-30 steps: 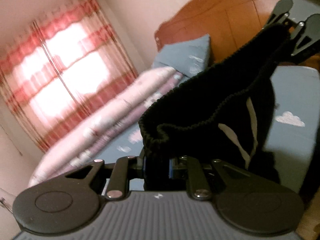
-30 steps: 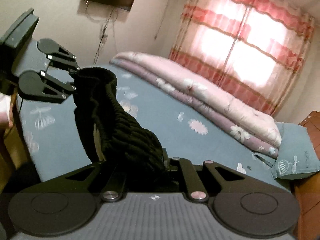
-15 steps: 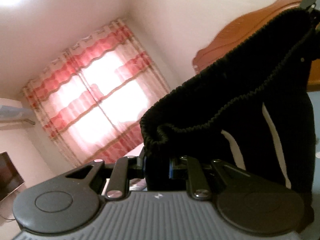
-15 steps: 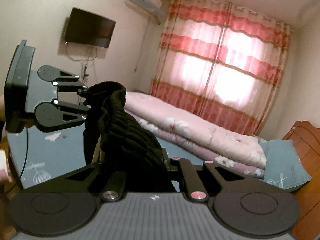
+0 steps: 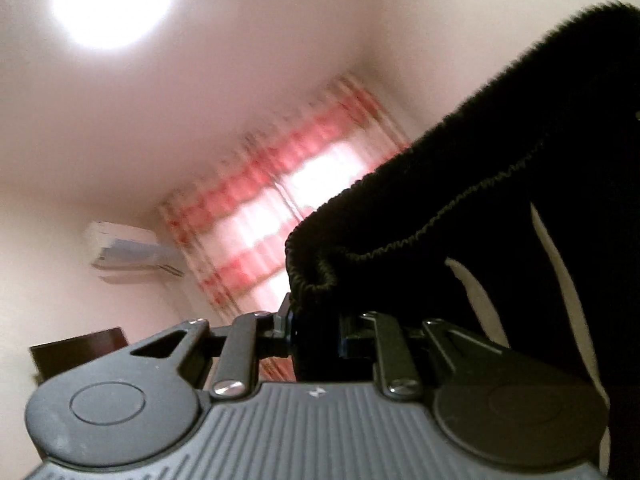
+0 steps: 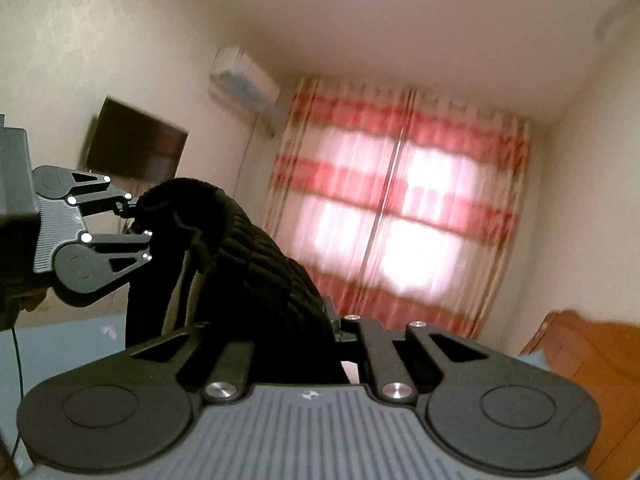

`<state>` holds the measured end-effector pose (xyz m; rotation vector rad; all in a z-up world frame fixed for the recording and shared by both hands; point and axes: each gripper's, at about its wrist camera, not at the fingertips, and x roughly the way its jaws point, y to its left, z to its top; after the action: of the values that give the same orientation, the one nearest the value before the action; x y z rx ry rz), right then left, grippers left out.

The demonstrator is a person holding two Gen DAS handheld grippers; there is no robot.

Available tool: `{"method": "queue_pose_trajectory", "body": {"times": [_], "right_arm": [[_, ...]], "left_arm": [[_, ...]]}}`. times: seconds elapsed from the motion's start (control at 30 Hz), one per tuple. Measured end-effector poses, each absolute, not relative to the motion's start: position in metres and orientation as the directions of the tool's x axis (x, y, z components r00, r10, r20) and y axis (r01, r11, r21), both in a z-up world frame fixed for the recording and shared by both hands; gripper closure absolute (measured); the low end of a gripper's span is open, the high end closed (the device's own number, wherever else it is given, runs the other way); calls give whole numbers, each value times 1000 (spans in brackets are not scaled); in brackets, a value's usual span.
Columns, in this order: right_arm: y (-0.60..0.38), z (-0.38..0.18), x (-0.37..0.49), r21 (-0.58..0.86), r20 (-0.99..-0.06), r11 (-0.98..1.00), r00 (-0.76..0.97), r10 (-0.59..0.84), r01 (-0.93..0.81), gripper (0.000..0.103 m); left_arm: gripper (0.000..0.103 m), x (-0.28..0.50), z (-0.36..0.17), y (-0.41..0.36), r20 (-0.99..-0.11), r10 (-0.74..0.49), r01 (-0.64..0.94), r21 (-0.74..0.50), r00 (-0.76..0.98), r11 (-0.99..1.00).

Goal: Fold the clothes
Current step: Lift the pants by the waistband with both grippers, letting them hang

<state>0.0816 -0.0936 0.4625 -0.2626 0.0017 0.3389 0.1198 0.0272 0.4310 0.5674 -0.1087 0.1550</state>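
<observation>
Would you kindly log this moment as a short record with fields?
garment: black trousers with pale side stripes, held up in the air
left gripper: jaws shut on the ribbed waistband
right gripper: jaws shut on the same waistband
background: red-and-cream curtains, air conditioner, wall television
view: blurred

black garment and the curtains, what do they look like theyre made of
The black garment looks like a soft, matte knit, probably cotton or a blend: its gathered waistband is ribbed and elastic-looking, with pale stripes down the side. The curtains seem a thin, light woven cloth, since daylight glows through their red and cream bands; blur hides the weave.
</observation>
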Motion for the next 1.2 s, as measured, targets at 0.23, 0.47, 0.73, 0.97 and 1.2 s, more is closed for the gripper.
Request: {"method": "queue_pose_trajectory", "body": {"times": [0.23,0.47,0.73,0.97,1.2], "right_arm": [[-93,440,85,-261,-122,897,934,335,-356,91],[-94,332,112,-228,-367,861,859,357,-454,91],[-120,226,137,-29,-564,868,725,395,-495,91],[-178,177,150,178,-591,914,703,394,-363,91],[-240,156,143,223,-575,946,752,324,-237,91]], "left_arm": [[85,141,413,21,86,90,-121,514,992,849],[85,189,308,-4,-136,10,66,538,991,840],[85,246,192,-47,-353,-96,274,500,931,821],[85,275,155,-108,-420,-184,387,472,889,792],[85,282,155,-177,-424,-301,478,413,854,775]]}}
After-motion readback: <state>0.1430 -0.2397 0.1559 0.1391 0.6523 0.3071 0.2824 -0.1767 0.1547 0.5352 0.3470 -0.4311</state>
